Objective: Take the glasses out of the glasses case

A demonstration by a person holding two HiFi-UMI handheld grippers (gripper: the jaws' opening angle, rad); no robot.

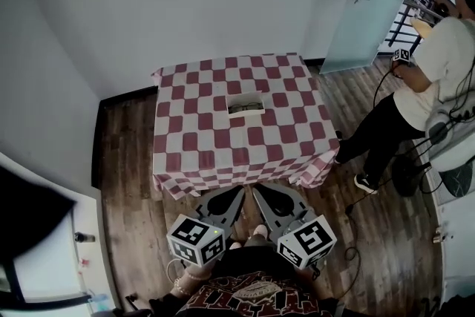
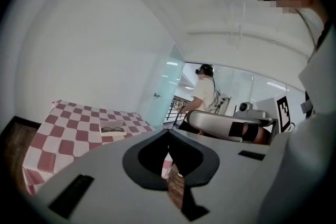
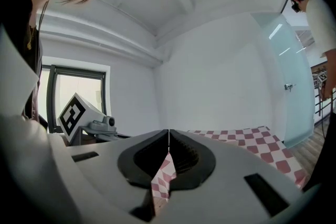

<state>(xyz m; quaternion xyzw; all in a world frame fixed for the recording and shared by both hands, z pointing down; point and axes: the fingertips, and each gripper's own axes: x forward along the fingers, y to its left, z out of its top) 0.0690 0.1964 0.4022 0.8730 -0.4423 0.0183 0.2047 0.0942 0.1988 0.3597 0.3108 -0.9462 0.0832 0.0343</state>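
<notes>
1. Red-and-white checked cloth covers the table point(image 1: 194, 152) in the head view. The glasses case point(image 1: 246, 105) lies open near the table's middle, and the glasses point(image 1: 246, 108) show as a dark shape inside it. The left gripper point(image 1: 237, 193) and right gripper point(image 1: 260, 193) hang side by side off the table's near edge, at six o'clock from the case and well apart from it. A second person point(image 1: 427, 78) stands away at two o'clock, clear of the table.

2. In the left gripper view, the grey jaws meet at their tips with nothing between them. The case point(image 2: 112, 130) sits at about ten o'clock beyond them, and the dark frames of the glasses are plain to see inside.

3. In the right gripper view, these jaws are also pressed together and hold nothing. Only checked cloth point(image 3: 262, 144) shows past them, from three to four o'clock. The case does not appear in this view.

4. From where I stand, the task looks hardly begun: the lid is already up, but the glasses are untouched. I'd guess the next move calls for both grippers to travel forward toward twelve o'clock. One would part its jaws to steady the case, and the other would open to pinch the frame lightly.
</notes>
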